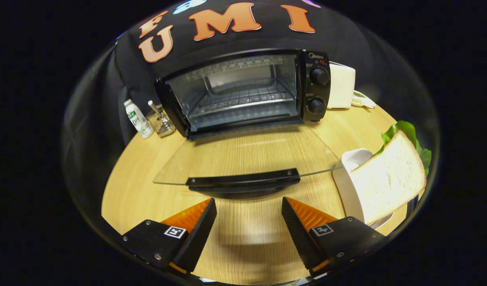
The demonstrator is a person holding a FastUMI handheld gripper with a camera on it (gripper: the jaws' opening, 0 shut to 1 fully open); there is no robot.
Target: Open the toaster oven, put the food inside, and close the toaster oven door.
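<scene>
A black toaster oven [314,85] stands at the back of a wooden table [247,234]. Its glass door [247,155] is folded down flat toward me, with the black handle [243,180] at its near edge. The cavity shows a wire rack [243,101] with nothing on it. A sandwich of white bread [388,180] with green lettuce [406,133] lies on a white dish [348,186] to the right of the door. My gripper [249,214] is open, its fingers just short of the handle with nothing between them.
Left of the oven stand a small white bottle with a green label [138,119] and a clear glass container [160,121]. A white appliance [341,91] sits right of the oven, with a small plate [362,101] behind it.
</scene>
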